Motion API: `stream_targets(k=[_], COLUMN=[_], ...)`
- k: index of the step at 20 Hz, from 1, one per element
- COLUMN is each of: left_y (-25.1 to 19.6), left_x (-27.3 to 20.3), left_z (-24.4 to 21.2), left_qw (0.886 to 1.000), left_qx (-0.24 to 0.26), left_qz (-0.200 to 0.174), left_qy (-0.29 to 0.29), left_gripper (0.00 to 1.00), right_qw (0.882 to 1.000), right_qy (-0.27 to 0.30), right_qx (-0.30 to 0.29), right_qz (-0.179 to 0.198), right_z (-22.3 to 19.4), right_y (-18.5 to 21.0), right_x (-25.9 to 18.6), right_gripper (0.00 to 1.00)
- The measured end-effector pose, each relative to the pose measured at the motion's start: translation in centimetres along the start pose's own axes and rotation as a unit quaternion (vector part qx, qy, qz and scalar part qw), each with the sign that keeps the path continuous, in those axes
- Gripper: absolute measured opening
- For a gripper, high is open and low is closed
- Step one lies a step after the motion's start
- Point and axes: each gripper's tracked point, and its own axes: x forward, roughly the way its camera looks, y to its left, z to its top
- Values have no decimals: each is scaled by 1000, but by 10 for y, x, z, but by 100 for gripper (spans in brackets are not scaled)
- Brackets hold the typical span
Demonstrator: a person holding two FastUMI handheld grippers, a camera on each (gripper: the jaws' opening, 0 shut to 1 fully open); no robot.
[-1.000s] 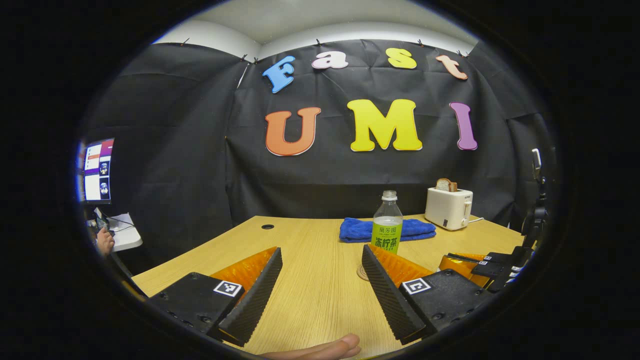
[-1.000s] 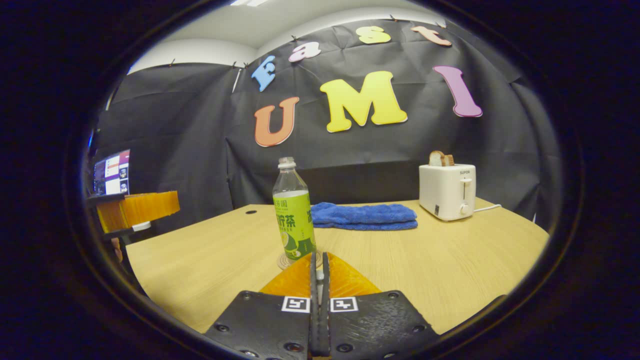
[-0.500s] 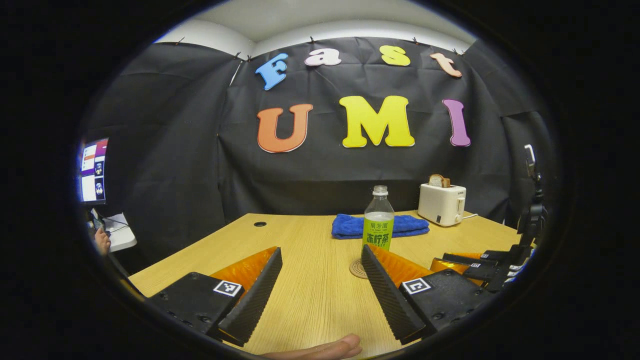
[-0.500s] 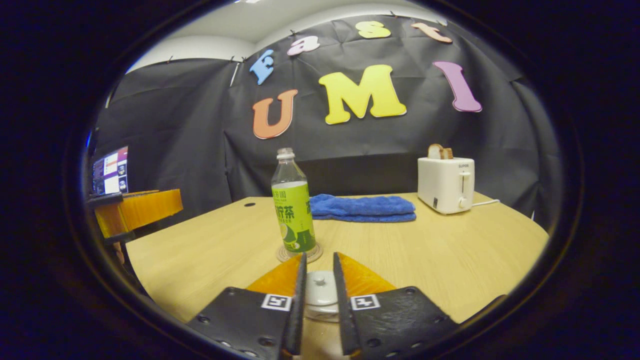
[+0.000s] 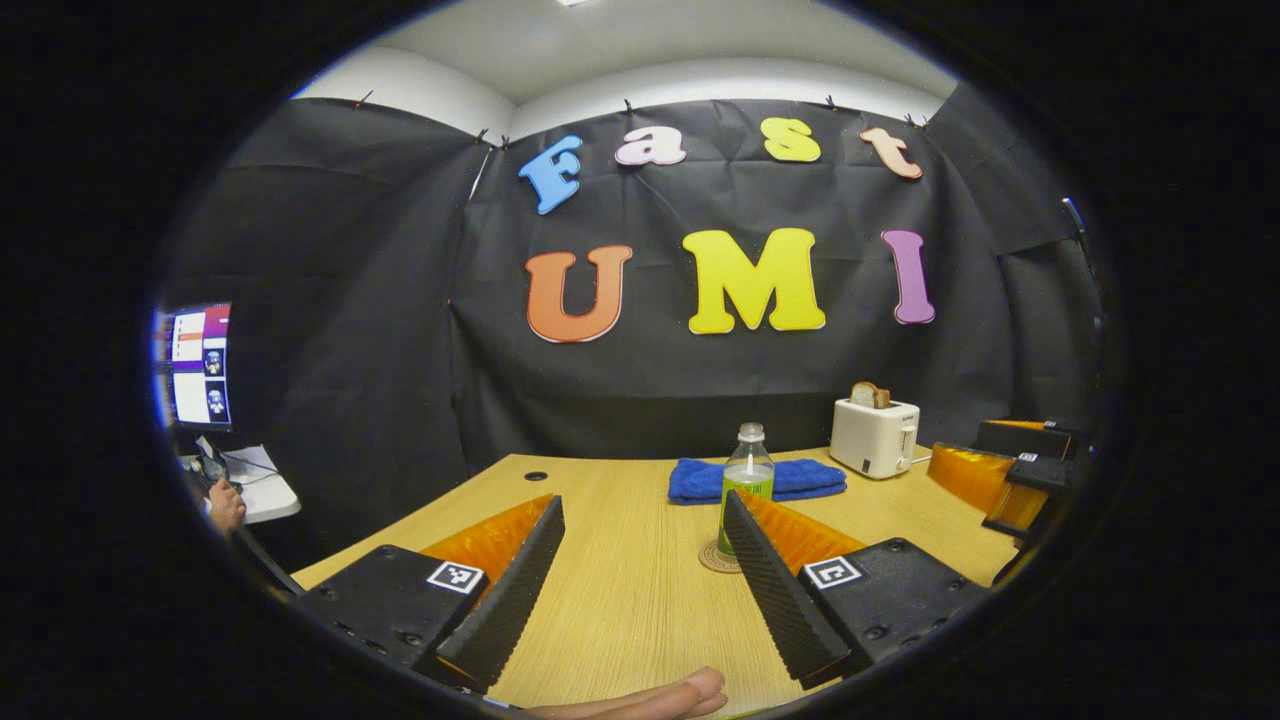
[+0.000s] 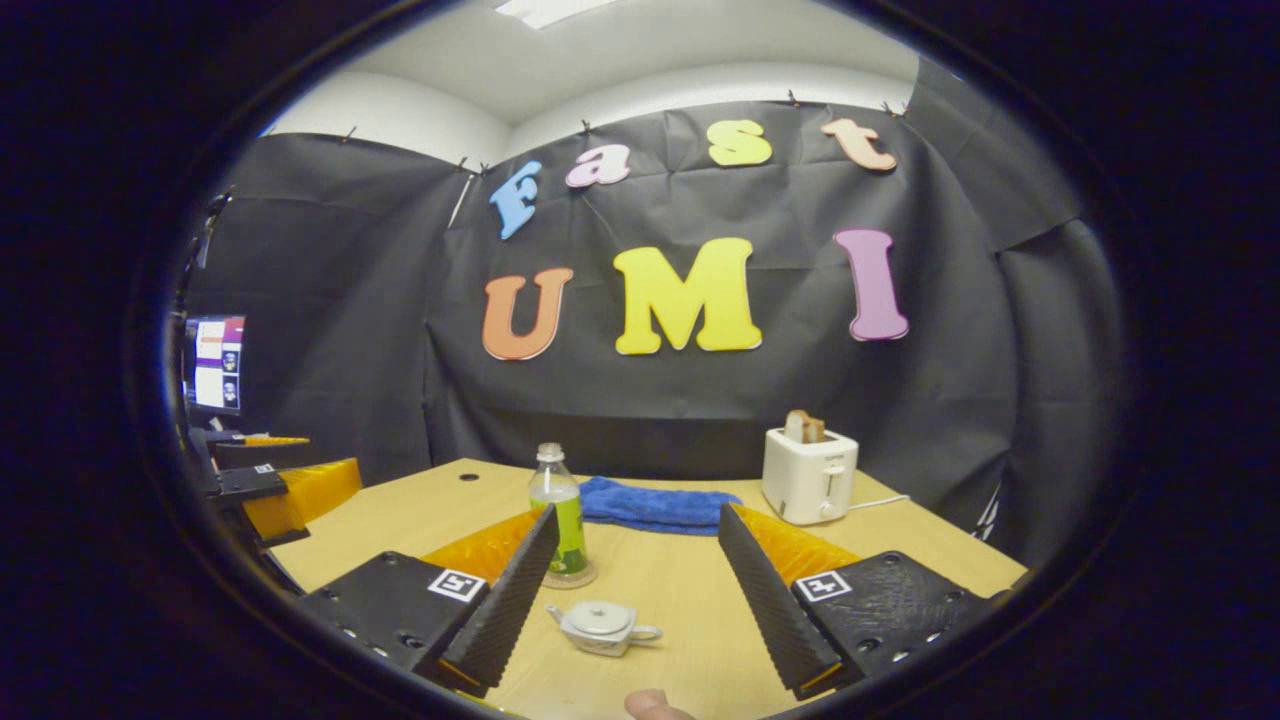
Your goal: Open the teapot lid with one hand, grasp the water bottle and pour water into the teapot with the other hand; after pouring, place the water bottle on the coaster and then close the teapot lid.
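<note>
Both grippers are hanging wide open above the wood-grain worktop [image 6: 900,545], holding nothing.

The small white glazed teapot [image 6: 601,626] is sitting lidded between the right gripper [image 6: 640,575] fingers' ribbed faces, touching neither. The clear plastic water bottle [image 6: 560,510] is standing upright on a round woven coaster [image 5: 712,557], beyond the left gripper [image 5: 640,560].

The teapot [image 6: 598,626] is pale white, and the bottle [image 6: 560,510] is clear with a green label. A blue towel [image 6: 655,505] and white toaster [image 6: 808,476] sit on the light wood-grain table [image 6: 900,540].
</note>
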Motion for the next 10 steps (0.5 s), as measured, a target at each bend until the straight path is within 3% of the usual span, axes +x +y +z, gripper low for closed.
stream_targets(k=[3, 10], left_y=[6, -1], left_x=[-10, -15], left_z=[-5, 6], left_qw=[999, 999], left_qx=[21, 30], left_qz=[12, -4], left_qy=[27, 10], left_gripper=[100, 100], right_qw=[1000, 998], right_qy=[-7, -5], right_qx=[10, -18], right_qz=[-28, -57], right_z=[24, 34], right_y=[-25, -56], right_x=[-23, -51], right_gripper=[96, 96])
